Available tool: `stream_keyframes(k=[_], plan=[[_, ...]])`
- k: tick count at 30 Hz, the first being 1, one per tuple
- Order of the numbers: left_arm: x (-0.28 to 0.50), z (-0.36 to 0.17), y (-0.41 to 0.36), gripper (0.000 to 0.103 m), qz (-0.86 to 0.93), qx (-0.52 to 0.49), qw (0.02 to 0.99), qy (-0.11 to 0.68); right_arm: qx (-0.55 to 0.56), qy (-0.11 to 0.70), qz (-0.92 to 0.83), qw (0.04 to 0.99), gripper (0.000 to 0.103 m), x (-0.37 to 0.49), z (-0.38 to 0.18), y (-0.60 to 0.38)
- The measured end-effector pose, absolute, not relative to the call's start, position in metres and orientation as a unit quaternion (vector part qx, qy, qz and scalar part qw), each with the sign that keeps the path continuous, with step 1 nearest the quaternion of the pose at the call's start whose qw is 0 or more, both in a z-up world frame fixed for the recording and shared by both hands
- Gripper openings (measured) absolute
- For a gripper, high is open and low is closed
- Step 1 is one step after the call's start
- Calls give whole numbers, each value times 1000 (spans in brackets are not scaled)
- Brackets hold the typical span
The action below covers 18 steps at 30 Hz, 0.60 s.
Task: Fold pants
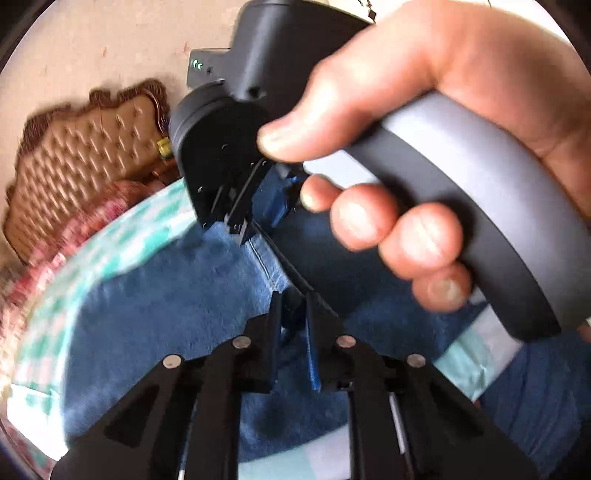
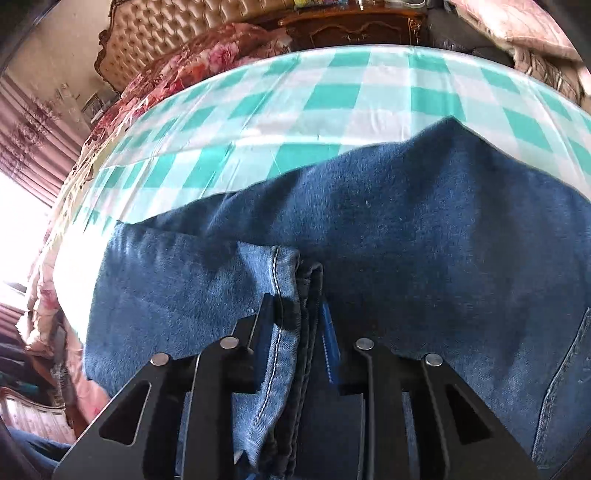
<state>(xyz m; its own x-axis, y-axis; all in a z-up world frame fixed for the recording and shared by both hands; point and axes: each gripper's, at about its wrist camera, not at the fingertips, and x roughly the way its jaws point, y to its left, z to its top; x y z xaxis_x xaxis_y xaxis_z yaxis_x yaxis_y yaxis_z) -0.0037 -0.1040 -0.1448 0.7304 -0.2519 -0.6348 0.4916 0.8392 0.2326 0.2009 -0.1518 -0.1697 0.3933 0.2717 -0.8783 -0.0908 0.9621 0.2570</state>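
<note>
Blue denim pants (image 2: 406, 229) lie spread on a green-and-white checked cloth (image 2: 332, 99). In the right wrist view, my right gripper (image 2: 295, 306) is shut on a bunched fold of stitched hem, which stands up between its fingers. In the left wrist view the pants (image 1: 166, 314) fill the lower middle. A stitched edge runs down to my left gripper (image 1: 293, 306), whose jaws stand narrow with dark denim between them. Just beyond it a person's hand (image 1: 406, 92) holds the right gripper (image 1: 240, 225), pinched on the same edge. The picture is blurred.
The checked cloth (image 1: 122, 243) covers a bed. A tufted tan headboard (image 2: 166, 29) and floral bedding (image 2: 207, 55) lie at the far side, with a dark wooden cabinet (image 2: 354, 26) behind. Curtains and a bright window are at the left.
</note>
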Motion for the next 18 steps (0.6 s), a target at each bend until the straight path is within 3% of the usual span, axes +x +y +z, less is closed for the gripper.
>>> stream_keyframes(k=[4,6,10,18], plan=[[-28,-113,-36,34,-174,122,938,275,49,530,95,841,19,191,-169,-145],[-45,-106,12,37,-100,125,954,252,38,517,74,852,19,179,-159,-146],[-57,-132,77,38,16,217,942,257,32,481,127,867,20,150,-139,-125],[-43,-180,78,39,-2,381,884,271,-21,507,115,854,20,137,-167,-104]])
